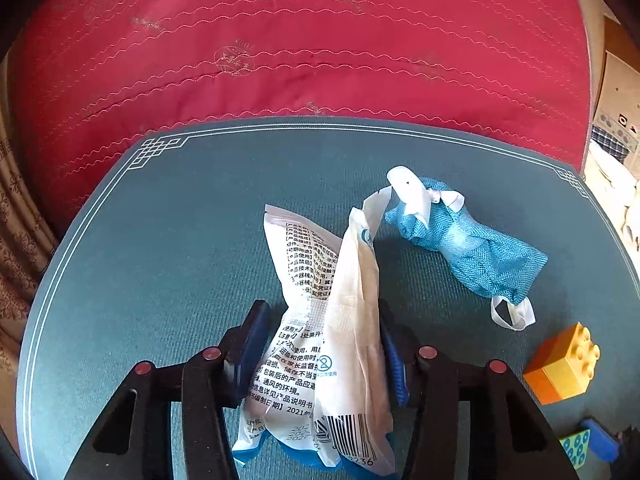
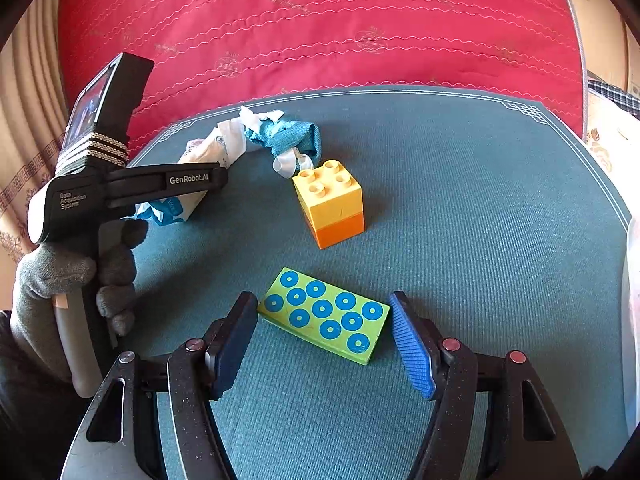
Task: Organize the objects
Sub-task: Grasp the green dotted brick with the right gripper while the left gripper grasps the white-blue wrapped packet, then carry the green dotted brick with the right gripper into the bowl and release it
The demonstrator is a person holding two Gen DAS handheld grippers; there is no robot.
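Left gripper [image 1: 320, 356] is clamped on a crumpled white packet [image 1: 320, 344] with printed Chinese text and a barcode, blue strip along its bottom edge. Both pads press the packet's sides; it bulges up between them and stands roughly upright. The right wrist view shows the same packet [image 2: 200, 156] poking out ahead of the left gripper [image 2: 176, 184], which a grey-gloved hand [image 2: 52, 292] holds by the handle.

Right gripper [image 2: 324, 340] is spread wide, holding nothing. Between its fingers lies a flat green block [image 2: 326, 314] with blue ring dots, lying on the mat at an angle. Its left corner sits just beside the left pad; can't tell whether it touches. The right pad is close to the block's right corner, also unclear on contact.

Everything sits on a teal mat [image 2: 460, 220] with a white line border, laid on a red quilted bed cover [image 2: 320, 28].

A blue mesh cloth bundle [image 1: 468, 244] with white ribbon lies just beyond the packet, touching its top. Near its lower end stands a yellow-on-orange stud brick [image 2: 330, 202], upright, studs up, well apart from the green block.

No containers visible in either view.
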